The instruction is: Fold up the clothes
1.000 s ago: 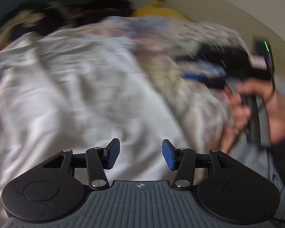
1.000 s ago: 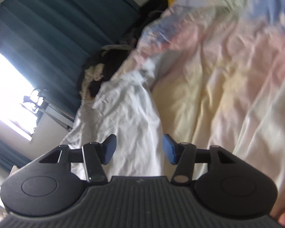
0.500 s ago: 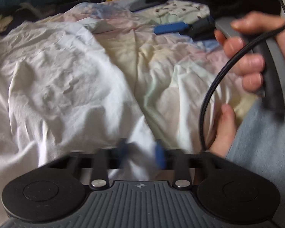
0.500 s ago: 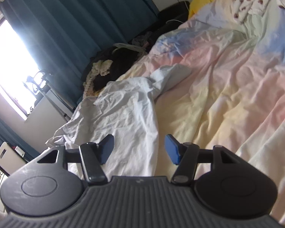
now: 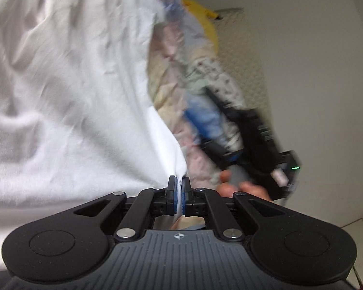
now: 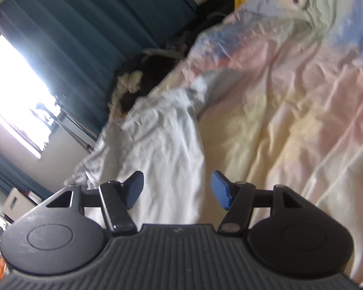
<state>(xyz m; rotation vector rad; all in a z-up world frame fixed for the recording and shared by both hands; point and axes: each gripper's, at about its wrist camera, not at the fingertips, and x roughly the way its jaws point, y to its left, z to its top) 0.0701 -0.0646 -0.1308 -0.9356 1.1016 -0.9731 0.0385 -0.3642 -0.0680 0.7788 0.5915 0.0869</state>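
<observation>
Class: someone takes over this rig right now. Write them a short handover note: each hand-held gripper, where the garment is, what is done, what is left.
Left hand-held gripper: shut on an edge of the white garment.
Right hand-held gripper: open, empty, over the garment's near end.
Garment: spread crumpled on the pastel bedsheet.
Done: one edge gripped.
Left: grip with the right, then every fold.

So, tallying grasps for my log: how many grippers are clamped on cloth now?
1. The left gripper is shut on the white garment; the right gripper is open above the garment's edge.
</observation>
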